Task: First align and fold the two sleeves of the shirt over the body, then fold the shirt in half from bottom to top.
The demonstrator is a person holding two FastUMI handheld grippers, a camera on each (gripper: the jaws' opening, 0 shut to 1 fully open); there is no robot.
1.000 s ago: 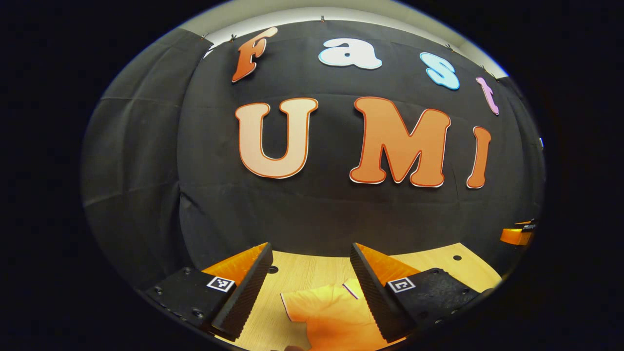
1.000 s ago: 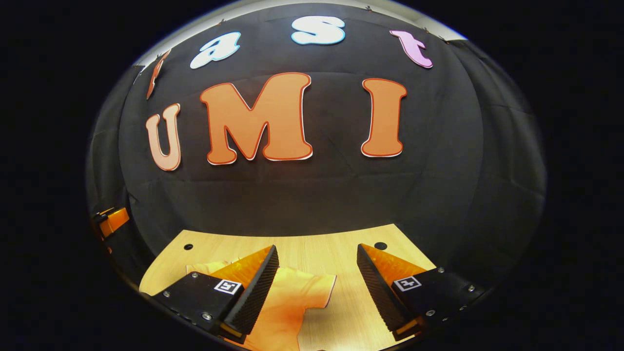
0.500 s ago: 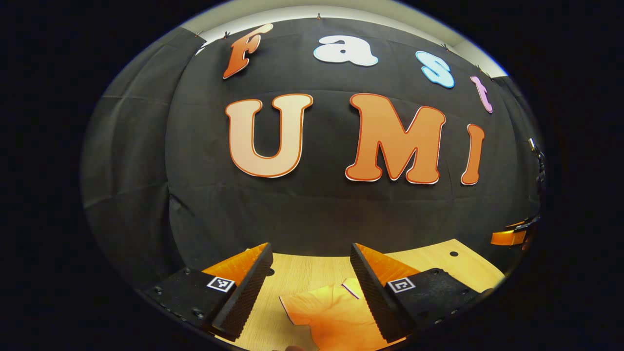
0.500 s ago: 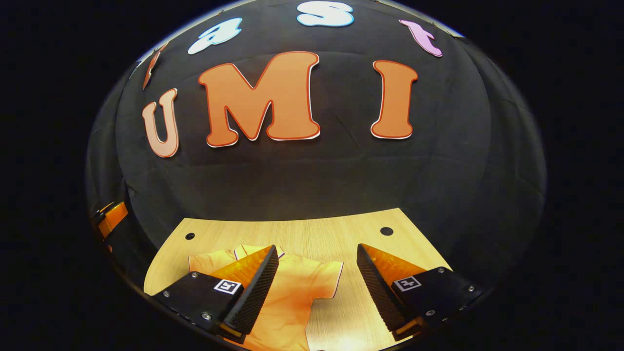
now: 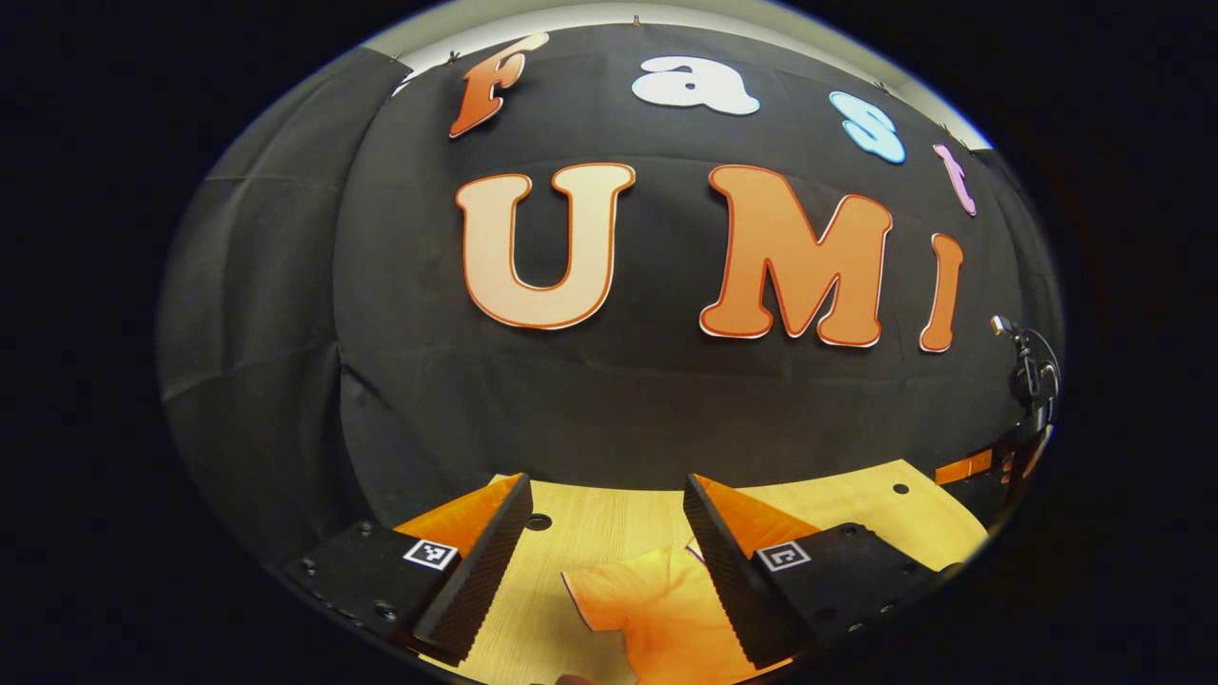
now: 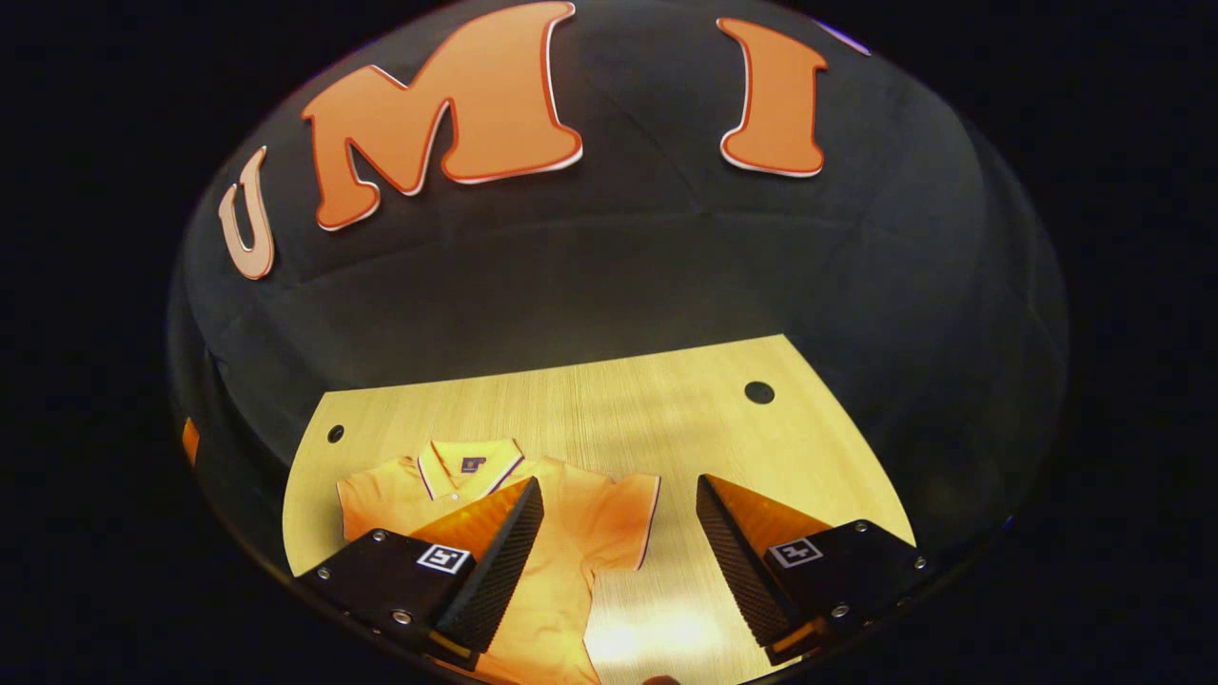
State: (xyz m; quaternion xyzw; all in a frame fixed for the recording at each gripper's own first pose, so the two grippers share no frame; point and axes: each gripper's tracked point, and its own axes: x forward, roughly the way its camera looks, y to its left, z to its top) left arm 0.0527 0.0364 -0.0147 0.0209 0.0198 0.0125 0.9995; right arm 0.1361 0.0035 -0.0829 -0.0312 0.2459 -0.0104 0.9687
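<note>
We count one orange shirt lying flat on the wooden table, collar twd the booth wall, w/ two grippers above it: left gripper and right gripper, both jaws wide apart, holding nothing.

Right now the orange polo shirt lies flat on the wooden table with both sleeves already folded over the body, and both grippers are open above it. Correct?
Not quite. The sleeves are not folded yet; in the right gripper view they spread out from the shirt on the table. The left gripper and right gripper are open.
</note>
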